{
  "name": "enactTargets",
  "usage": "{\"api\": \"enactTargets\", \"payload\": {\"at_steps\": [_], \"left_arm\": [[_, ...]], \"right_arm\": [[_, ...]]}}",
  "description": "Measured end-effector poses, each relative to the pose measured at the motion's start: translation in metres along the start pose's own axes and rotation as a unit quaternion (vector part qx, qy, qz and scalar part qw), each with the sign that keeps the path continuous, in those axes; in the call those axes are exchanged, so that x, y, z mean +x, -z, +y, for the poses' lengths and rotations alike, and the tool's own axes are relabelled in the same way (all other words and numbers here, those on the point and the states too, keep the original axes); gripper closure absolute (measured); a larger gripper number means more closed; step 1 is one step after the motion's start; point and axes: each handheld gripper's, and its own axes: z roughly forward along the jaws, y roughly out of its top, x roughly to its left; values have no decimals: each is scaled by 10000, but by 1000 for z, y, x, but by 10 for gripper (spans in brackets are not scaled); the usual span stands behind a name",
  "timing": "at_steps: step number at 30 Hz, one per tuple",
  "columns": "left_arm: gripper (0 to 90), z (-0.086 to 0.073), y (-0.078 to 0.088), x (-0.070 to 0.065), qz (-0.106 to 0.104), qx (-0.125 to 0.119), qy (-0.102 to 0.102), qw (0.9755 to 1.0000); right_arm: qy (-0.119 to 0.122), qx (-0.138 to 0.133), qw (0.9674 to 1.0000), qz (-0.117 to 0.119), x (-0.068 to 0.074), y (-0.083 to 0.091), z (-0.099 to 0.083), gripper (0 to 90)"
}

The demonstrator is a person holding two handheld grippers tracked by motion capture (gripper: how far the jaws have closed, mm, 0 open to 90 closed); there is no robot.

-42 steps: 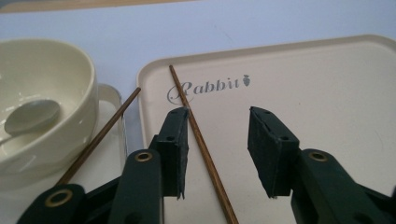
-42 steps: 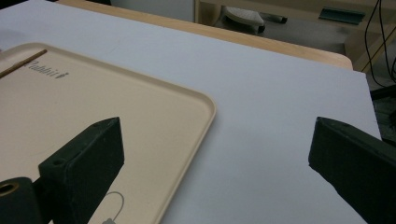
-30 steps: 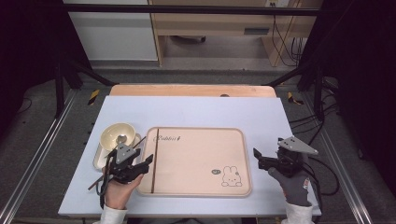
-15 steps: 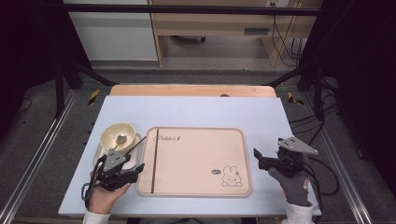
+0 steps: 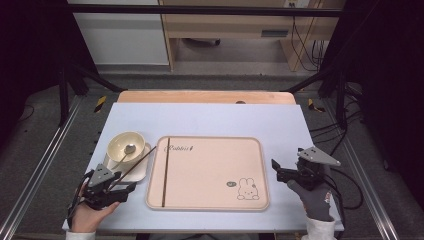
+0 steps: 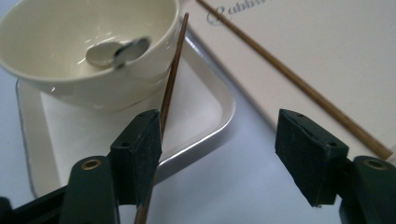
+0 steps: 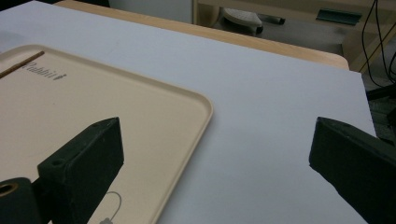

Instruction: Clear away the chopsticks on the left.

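A beige tray [image 5: 207,172] with a rabbit print lies mid-table. One brown chopstick [image 5: 165,170] rests along the tray's left side. Left of the tray a cream bowl [image 5: 125,145] holding a metal spoon [image 5: 127,149] stands on a small square plate [image 5: 144,171]. A second chopstick [image 5: 135,166] slants from the plate down to my left gripper [image 5: 127,187]. In the left gripper view that chopstick [image 6: 170,79] runs along the inner face of one jaw; the left gripper [image 6: 217,121] is open. Beyond the tray's right edge my right gripper [image 5: 276,172] is open, with nothing between its jaws [image 7: 217,135].
The white table top [image 5: 210,120] has bare room behind the tray and a wooden strip [image 5: 205,97] along its far edge. Black frame posts stand at both sides. Cables trail off the right edge by the right hand.
My left gripper has drawn back toward the near-left corner, away from the bowl. The right gripper has stayed put.
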Motion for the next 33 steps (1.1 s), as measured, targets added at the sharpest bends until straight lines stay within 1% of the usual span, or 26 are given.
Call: {"api": "enactTargets", "payload": {"at_steps": [1, 2, 6, 7, 10, 13, 14, 15, 17, 19, 25, 28, 30, 33], "left_arm": [[304, -1, 0, 3, 38, 41, -20, 10000], [299, -2, 1, 5, 61, 54, 4, 10000], [300, -4, 0, 14, 151, -48, 156, 9998], [306, -4, 0, 17, 177, -32, 172, 9997], [341, -6, -3, 24, 246, -111, 295, 9992], [396, -6, -8, 31, 270, -100, 380, 9989], [415, -6, -10, 33, 266, -61, 357, 9990], [433, -6, -11, 34, 276, -74, 385, 9989], [463, -5, -15, 36, 321, -44, 366, 9988], [502, -4, -18, 38, 311, 1, 368, 9988], [581, -7, -28, 41, 322, 184, 223, 9991], [629, -7, -30, 41, 314, 240, 213, 9990], [660, -8, -31, 41, 306, 209, 223, 9991], [711, -7, -32, 42, 280, 238, 203, 9991]], "right_arm": [[4, 6, 10000, -1, 0, 0, 0, 33], [6, 5, 10000, -2, 0, 0, 0, 33], [-4, 20, 10000, -12, 1, -1, 0, 34], [-21, 28, 10000, 3, 1, -1, 0, 34], [22, 59, 10000, -5, 2, -3, -1, 34], [50, 76, 10000, -10, 2, -4, -1, 34], [52, 77, 10000, -9, 2, -4, -1, 34], [47, 78, 10000, -12, 2, -5, -1, 34], [46, 75, 10000, -9, 2, -4, -1, 34], [60, 76, 10000, -15, 2, -4, -1, 34], [58, 82, 9999, -15, 2, -5, -1, 34], [53, 92, 9999, -14, 2, -5, -1, 34], [52, 92, 9999, -16, 2, -5, -1, 34], [47, 96, 9999, -16, 2, -5, -1, 34]]}}
